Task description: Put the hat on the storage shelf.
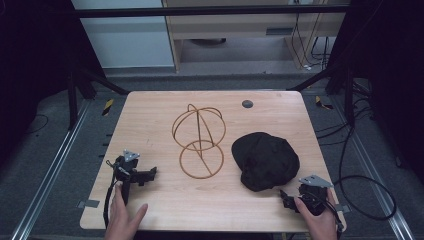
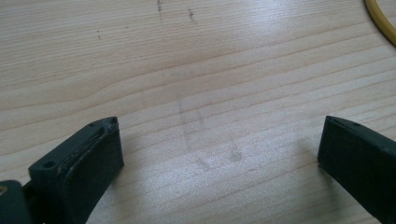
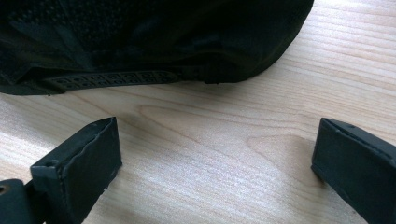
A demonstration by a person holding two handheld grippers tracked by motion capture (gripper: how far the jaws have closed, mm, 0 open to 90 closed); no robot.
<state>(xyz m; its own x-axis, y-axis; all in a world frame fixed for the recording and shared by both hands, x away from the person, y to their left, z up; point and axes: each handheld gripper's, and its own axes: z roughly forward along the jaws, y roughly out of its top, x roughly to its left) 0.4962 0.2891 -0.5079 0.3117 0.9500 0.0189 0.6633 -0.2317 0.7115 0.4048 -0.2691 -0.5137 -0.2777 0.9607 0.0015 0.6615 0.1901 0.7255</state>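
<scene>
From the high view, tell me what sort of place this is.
Probably a lab recording station: a wooden table framed by metal rails, cables trailing over grey carpet, and office cabinets behind.

Taking the wire stand (image 1: 198,141) as the landmark: it sits on the table (image 1: 150,115) near the middle, its sphere part on the far side and its flat ring on the near side. The cap (image 1: 265,160) lies on the table to the right of the stand, close by but apart from it. The left gripper (image 1: 134,172) rests to the stand's left and nearer the person; the right gripper (image 1: 300,197) lies to its right, just before the cap. A small round plug (image 1: 247,104) sits behind the stand, to the right.
</scene>
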